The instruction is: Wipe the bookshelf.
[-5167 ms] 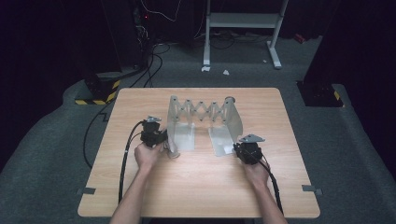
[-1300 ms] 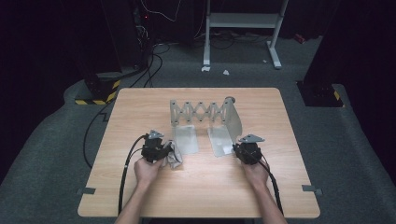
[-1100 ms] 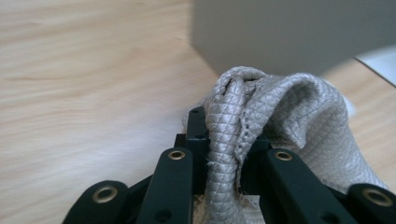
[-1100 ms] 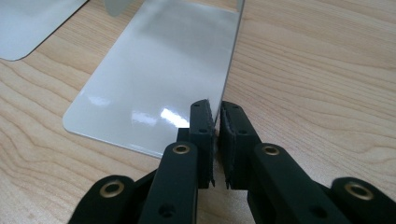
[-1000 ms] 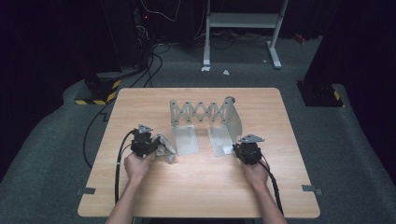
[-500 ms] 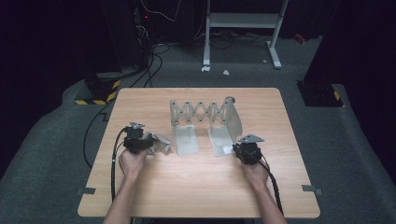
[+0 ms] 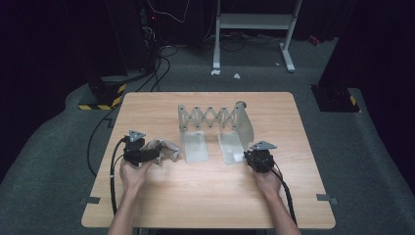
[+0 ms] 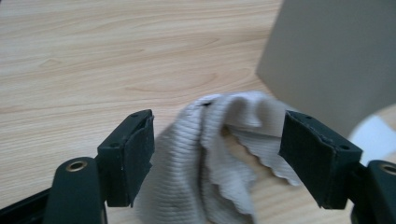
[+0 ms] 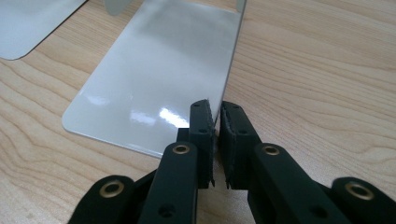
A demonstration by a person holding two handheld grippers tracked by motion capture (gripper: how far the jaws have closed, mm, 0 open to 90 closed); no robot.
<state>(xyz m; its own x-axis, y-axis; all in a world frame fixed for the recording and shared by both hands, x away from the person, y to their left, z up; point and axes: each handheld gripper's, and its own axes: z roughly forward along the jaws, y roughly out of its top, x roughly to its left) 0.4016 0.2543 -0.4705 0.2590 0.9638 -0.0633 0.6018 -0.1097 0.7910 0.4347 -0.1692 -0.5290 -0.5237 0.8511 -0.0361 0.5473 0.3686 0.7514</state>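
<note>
— Grey cloth first: why is it lying left of centre in the high view, just beside the rack?

— Likely so it can wipe the metal. The left gripper has its jaws spread wide, one on each side of the crumpled cloth, pinching nothing yet; the rack's left plate fills the upper right of that view.

— And lower right?

— The right gripper has its jaws pressed together at the corner of the rack's right plate, probably steadying the rack on the table; whether they nip the edge, I cannot tell.

— What differs from earlier?

— Five seconds back the left gripper sat against the rack's left plate; now it is farther left, with the cloth in front. The right one has hardly moved.
</note>
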